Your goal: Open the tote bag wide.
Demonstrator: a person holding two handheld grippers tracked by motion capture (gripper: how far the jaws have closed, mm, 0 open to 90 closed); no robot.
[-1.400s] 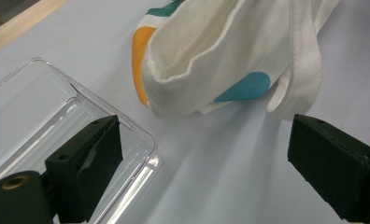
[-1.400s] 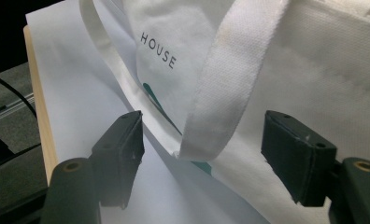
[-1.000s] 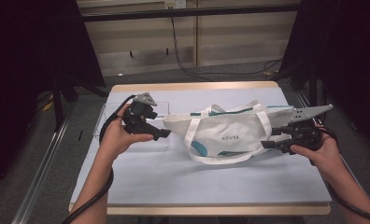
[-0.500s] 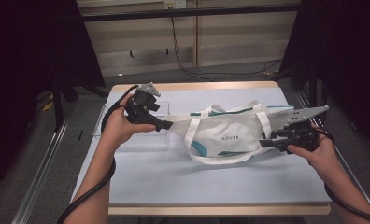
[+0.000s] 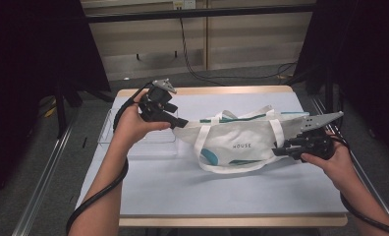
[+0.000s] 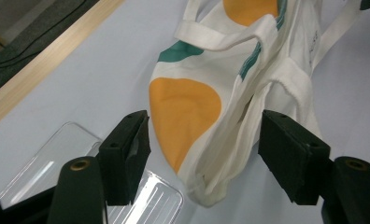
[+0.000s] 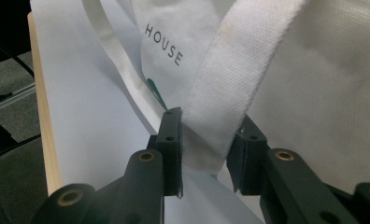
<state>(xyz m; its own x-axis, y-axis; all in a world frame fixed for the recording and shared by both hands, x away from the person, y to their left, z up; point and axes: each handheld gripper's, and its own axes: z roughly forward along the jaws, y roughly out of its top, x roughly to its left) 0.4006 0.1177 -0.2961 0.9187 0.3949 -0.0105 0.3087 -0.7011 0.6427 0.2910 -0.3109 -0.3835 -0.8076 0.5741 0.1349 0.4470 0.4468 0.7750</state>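
Observation:
A white tote bag [image 5: 236,140] printed HOUSE, with teal and orange patches, lies across the middle of the table. My left gripper [image 5: 181,123] is at the bag's left end. In the left gripper view its jaws [image 6: 204,140] have just been closing and stand on either side of the bag's orange-patched end [image 6: 188,107], with no visible pinch in the cloth. My right gripper [image 5: 277,151] is at the bag's right end. Its jaws [image 7: 206,135] have just been closing and now clamp a white woven strap [image 7: 230,84].
A clear plastic tray [image 5: 138,135] lies on the pale blue table [image 5: 182,196] under and left of my left gripper, and appears again [image 6: 57,158] in the left gripper view. A wooden strip [image 5: 207,90] edges the far side. Dark curtains hang at both sides.
My left hand has risen and moved toward the far left, with the bag's left end trailing to its jaws. The right hand has stayed where it was.

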